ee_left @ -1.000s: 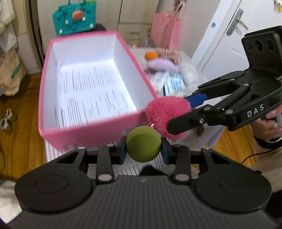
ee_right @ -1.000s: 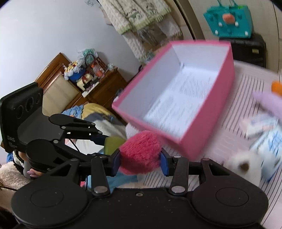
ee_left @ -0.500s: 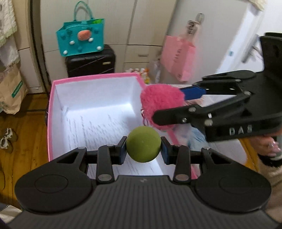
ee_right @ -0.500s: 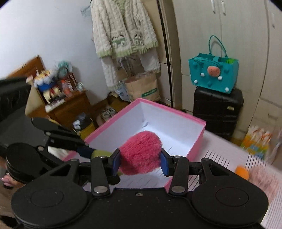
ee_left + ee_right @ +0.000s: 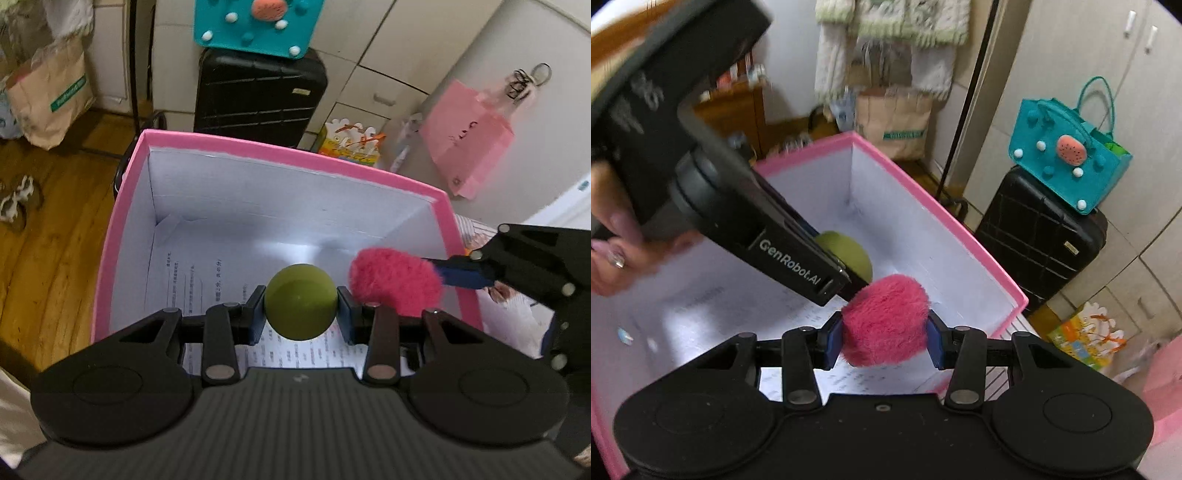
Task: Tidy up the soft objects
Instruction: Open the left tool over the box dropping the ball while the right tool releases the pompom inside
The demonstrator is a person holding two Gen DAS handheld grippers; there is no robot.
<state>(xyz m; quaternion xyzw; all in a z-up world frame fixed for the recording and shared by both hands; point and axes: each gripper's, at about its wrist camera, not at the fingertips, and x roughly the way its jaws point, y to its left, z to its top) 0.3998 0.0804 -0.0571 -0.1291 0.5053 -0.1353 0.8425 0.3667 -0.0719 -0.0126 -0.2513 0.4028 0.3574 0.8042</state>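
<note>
Jaws grip green ball [image 5: 301,302] and pink pompom [image 5: 885,319] over box [image 5: 295,157].

The left gripper [image 5: 849,280] bears "GenRobot.AI" in white on its side. The printed sheet [image 5: 207,280] lining the pink box [image 5: 110,236] floor carries text too small to read.

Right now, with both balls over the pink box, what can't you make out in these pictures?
- Box floor: near part hidden by the left gripper and green ball, left wrist view.
- Printed text on the box lining: too small, both views.
- Person's hand: blurred, cut by the frame edge, right wrist view.
</note>
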